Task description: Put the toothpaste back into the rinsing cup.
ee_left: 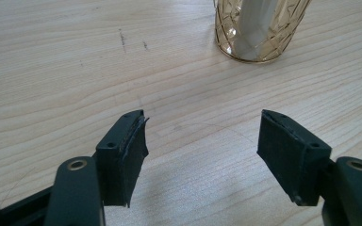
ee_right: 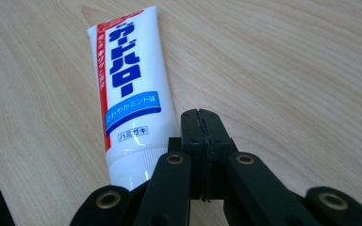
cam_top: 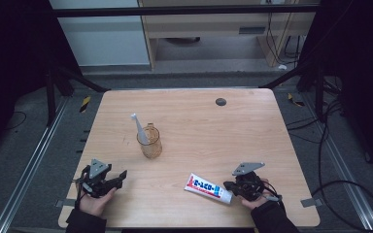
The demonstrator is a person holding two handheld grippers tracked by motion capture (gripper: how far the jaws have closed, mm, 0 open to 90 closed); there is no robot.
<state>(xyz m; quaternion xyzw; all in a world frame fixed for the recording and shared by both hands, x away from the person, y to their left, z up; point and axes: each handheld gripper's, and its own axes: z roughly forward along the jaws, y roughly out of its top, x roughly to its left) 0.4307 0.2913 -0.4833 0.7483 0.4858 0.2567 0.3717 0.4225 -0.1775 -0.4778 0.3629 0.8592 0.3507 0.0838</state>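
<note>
A white toothpaste tube (cam_top: 207, 188) with red and blue print lies flat on the wooden table (cam_top: 199, 126), cap end toward my right gripper (cam_top: 229, 185). In the right gripper view the tube (ee_right: 129, 94) lies just left of that gripper (ee_right: 201, 123), whose jaws are pressed together with nothing between them. An amber glass cup (cam_top: 150, 141) stands mid-table with a white toothbrush (cam_top: 140, 128) leaning in it. My left gripper (cam_top: 121, 175) rests at the front left, open and empty; in its own view the gripper (ee_left: 202, 136) faces the cup (ee_left: 259, 28).
A small dark round disc (cam_top: 220, 102) sits in the table's far edge area. The table's front edge runs just behind both hands. Black frame bars, cables and a cabinet stand beyond the table.
</note>
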